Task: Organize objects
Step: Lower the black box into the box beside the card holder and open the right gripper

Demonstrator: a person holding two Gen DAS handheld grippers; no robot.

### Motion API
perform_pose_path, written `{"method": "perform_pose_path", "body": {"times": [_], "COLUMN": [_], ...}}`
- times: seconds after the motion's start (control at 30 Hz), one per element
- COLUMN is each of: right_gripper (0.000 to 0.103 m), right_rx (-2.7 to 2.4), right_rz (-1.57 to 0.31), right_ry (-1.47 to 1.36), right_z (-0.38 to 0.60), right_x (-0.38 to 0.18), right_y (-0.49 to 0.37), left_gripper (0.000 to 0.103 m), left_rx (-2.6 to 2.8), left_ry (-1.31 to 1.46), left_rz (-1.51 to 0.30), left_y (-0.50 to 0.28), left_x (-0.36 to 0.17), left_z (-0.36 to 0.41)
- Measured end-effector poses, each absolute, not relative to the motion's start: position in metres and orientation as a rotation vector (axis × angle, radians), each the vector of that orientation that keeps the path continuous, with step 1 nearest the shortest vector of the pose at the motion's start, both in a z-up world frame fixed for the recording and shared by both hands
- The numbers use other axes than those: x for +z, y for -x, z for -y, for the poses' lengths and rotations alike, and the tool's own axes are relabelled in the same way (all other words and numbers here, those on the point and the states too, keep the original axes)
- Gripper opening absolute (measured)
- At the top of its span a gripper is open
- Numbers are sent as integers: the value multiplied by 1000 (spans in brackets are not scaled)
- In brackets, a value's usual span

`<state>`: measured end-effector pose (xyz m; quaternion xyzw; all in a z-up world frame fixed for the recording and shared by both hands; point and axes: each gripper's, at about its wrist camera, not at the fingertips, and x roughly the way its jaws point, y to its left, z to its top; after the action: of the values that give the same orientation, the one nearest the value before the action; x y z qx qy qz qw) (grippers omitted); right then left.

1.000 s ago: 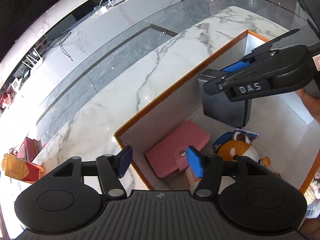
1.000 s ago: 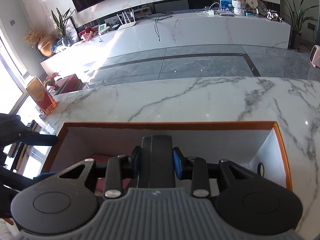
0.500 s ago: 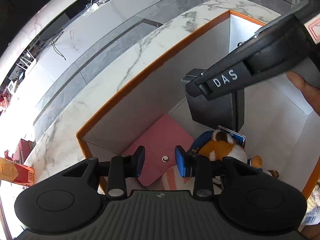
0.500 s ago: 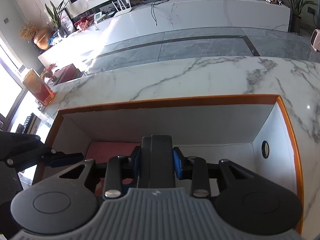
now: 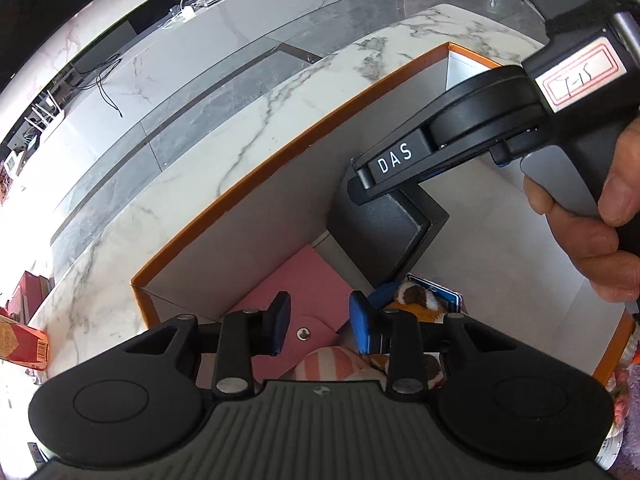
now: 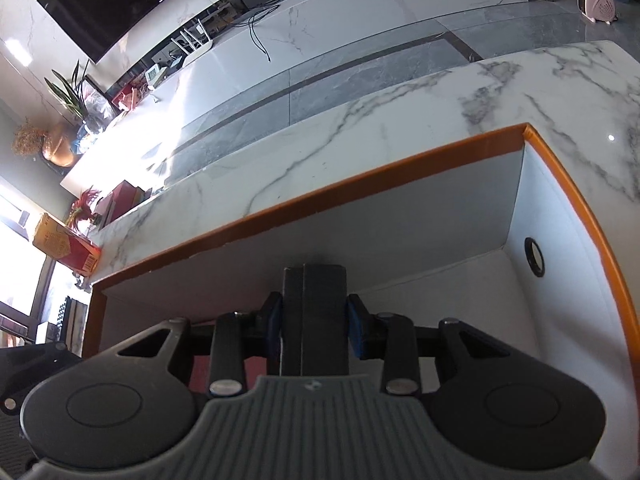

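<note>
Gently, the right gripper (image 6: pixel 314 326), clamped on the dark box (image 5: pixel 384 236), should lower it upright at twelve o'clock of the pink wallet (image 5: pixel 300 296) inside the orange-rimmed bin (image 5: pixel 248 178), while the left gripper (image 5: pixel 318 326) waits, jaws apart and empty.

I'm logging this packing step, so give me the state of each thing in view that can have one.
right hand-held gripper: shut on the dark box, inside the storage box.
left hand-held gripper: open, empty, above the pink wallet.
dark box: held upright, low in the storage box.
pink wallet: lying flat, snap closed.
plush toy: lying on the box floor.
storage box: open-topped, partly filled.
</note>
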<state>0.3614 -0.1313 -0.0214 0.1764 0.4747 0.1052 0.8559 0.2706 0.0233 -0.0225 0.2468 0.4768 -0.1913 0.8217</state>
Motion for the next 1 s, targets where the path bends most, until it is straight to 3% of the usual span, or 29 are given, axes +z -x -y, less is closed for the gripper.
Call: {"method": "perform_pose_path", "body": {"times": [0.3,0.57,0.67,0.77,1.0], "right_gripper": [47,46,45,43,40], "right_rx": [189,171,188,196,225], "right_rz": [-1030,-1064,-1064,-1062,-1058], "right_ry": [-217,-209,-226,-254,-293], "right_z": [141,145,146,146,137], "right_x": [-15,-25,-25,-26,-28], "right_y": [-362,-364,-365,-367,-368], "left_gripper": [35,33,30,21,19], "left_rx": [-415,-466,-483,-510,-491], "left_ry": [-482,-340,-312,-275,-300], "left_rz": [-1048,-1090,-1106,-1152,-1178], "left_y": [-271,-281,-283,-284,-283], "left_x": [-26,-30,-33,-36,-35], "left_z": [-25,-24,-21,-22,-22]}}
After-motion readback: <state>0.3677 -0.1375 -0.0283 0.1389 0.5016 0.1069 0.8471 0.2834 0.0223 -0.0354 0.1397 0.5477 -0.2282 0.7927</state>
